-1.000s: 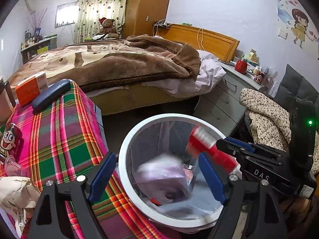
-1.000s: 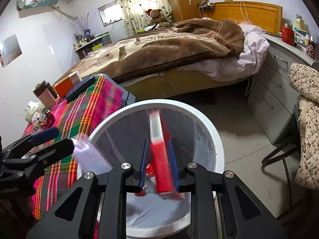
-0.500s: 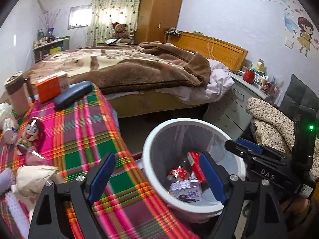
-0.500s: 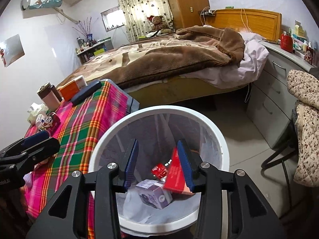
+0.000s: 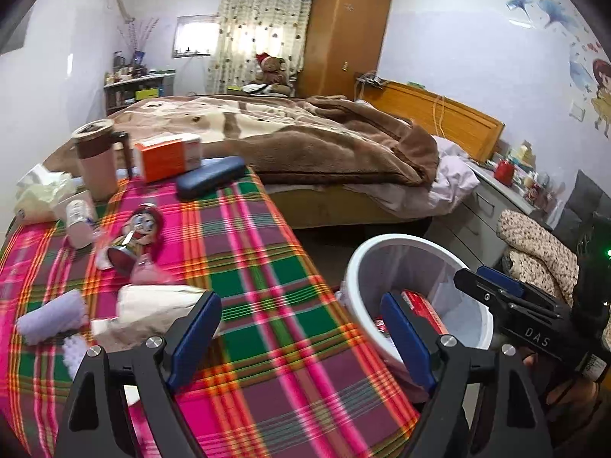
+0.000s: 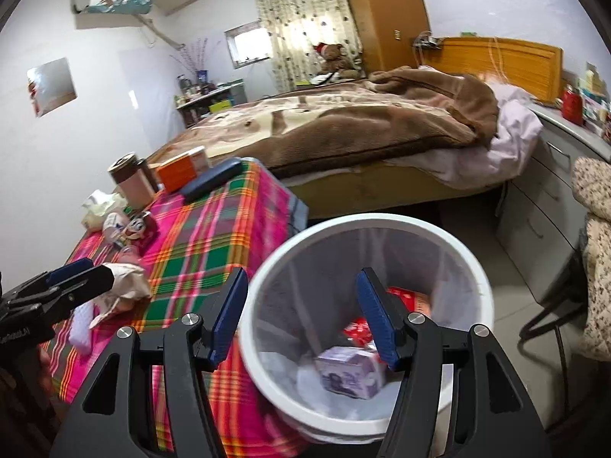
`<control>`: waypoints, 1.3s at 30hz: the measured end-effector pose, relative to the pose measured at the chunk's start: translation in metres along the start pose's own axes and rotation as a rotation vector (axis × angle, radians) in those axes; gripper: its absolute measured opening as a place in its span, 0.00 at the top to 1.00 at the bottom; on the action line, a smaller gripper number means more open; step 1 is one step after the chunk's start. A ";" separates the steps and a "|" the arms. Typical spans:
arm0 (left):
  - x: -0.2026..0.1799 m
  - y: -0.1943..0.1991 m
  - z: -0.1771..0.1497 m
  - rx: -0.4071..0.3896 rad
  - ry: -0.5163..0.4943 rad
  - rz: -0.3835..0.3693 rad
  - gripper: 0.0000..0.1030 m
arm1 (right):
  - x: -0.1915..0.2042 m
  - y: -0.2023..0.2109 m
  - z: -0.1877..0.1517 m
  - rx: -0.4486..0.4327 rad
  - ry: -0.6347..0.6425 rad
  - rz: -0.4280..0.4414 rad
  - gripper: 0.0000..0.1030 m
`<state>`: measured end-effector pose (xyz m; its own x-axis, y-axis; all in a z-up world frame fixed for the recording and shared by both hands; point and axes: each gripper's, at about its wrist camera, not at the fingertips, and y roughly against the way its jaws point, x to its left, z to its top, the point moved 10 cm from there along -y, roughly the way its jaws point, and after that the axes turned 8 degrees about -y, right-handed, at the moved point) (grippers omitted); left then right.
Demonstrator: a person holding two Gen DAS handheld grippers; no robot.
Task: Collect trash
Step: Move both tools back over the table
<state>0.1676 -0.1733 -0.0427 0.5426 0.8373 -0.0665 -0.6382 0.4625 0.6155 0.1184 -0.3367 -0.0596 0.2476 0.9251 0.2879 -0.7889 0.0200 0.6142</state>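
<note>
Both of your grippers are empty. Your left gripper (image 5: 301,337) is spread wide above the plaid counter (image 5: 248,267), nothing between its pads. Your right gripper (image 6: 303,318) hangs over the white bin (image 6: 473,267), jaws opening, nothing gripped. Inside the bin lie a purple carton (image 6: 349,376) and red packaging (image 6: 410,299). On the counter, just beyond your left gripper, rest a crumpled paper bag (image 5: 152,311) and a lilac wad (image 5: 53,315); farther back stand a red can (image 5: 143,229), a dark case (image 5: 210,181), an orange box (image 5: 168,156) and a jug (image 5: 97,160).

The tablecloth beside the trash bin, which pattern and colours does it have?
The tablecloth is plaid: pink, green and orange. Best in the left wrist view.
</note>
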 end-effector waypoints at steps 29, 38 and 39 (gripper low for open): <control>0.217 0.071 -0.072 0.024 0.266 0.238 0.17 | 0.169 -0.054 -0.055 0.150 0.254 0.236 0.40; 0.253 0.062 -0.081 0.069 0.256 0.281 0.17 | 0.208 -0.065 -0.066 0.145 0.423 0.266 0.25; 0.256 0.060 -0.080 0.071 0.252 0.281 0.17 | 0.210 -0.067 -0.067 0.148 0.443 0.263 0.25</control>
<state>0.2247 0.0919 -0.0858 0.1953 0.9780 -0.0729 -0.6987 0.1909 0.6894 0.1854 -0.1180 -0.0898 -0.2338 0.9638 0.1281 -0.6968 -0.2579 0.6693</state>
